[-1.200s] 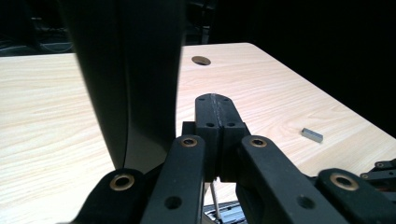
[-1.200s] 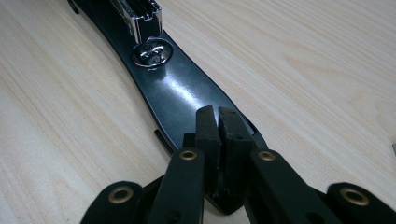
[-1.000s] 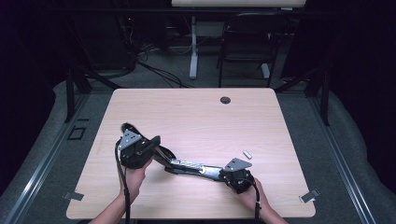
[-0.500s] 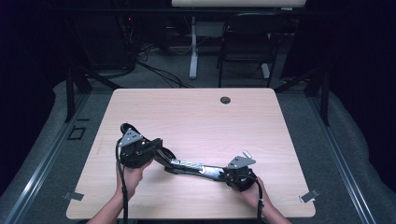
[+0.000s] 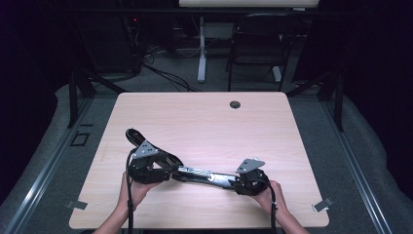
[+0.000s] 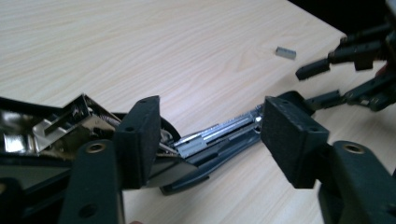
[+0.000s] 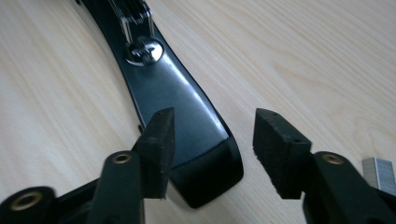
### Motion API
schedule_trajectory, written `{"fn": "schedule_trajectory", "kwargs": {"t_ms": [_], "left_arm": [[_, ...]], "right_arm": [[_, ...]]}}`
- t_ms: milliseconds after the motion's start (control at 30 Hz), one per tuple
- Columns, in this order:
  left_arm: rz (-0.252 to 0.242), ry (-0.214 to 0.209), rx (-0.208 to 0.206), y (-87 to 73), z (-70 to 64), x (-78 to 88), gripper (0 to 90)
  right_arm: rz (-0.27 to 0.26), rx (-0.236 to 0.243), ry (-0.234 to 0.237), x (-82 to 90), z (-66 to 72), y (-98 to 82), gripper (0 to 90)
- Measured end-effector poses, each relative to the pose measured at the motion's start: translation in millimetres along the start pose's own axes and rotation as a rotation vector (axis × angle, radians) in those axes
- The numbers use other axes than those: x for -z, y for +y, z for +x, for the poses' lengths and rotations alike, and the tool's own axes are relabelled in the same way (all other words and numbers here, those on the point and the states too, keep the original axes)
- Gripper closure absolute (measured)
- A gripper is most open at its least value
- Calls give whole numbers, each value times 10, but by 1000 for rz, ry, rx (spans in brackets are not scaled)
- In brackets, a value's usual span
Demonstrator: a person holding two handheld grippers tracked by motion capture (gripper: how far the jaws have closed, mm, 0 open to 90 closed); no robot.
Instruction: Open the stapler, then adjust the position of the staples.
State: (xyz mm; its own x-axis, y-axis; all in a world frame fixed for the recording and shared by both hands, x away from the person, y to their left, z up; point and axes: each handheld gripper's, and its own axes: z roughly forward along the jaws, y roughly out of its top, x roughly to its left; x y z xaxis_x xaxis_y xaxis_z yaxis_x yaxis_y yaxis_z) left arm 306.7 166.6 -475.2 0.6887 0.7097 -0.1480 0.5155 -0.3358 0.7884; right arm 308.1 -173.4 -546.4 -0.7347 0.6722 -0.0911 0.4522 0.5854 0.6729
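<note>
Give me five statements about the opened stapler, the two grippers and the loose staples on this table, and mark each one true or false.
1. The stapler lies opened out flat on the table. True.
2. The right gripper is clamped shut on the stapler's end. False: its jaws have just been opening, and the pads stand apart on either side of the black end without pressing it.
3. A small strip of staples lies loose on the table. True.
4. The left gripper is shut tight. False: its jaws have just been opening and stand well apart over the stapler's metal channel.
5. The stapler is red. False: it is black with silver metal parts.
</note>
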Motion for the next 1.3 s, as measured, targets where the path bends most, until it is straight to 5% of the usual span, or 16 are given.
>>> {"fn": "schedule_trajectory", "kwargs": {"t_ms": [167,367,467,633,767,967,1300], "left_arm": [[39,-4,-28,-43,-8,31,280],[92,12,-47,-98,3,57,220],[127,58,-70,-118,3,74,179],[181,62,-70,-174,17,74,140],[191,71,-51,-205,73,75,101],[214,63,-29,-236,120,40,22],[242,57,20,-342,239,106,2]], "right_arm": [[53,12,22,71,-42,99,334],[72,-34,39,135,-203,113,275],[93,-62,11,165,-282,112,211],[162,-83,-56,195,-407,143,72],[192,-153,-13,204,-526,94,49],[257,-196,30,216,-666,1,0],[328,-228,22,222,-845,-51,0]]}}
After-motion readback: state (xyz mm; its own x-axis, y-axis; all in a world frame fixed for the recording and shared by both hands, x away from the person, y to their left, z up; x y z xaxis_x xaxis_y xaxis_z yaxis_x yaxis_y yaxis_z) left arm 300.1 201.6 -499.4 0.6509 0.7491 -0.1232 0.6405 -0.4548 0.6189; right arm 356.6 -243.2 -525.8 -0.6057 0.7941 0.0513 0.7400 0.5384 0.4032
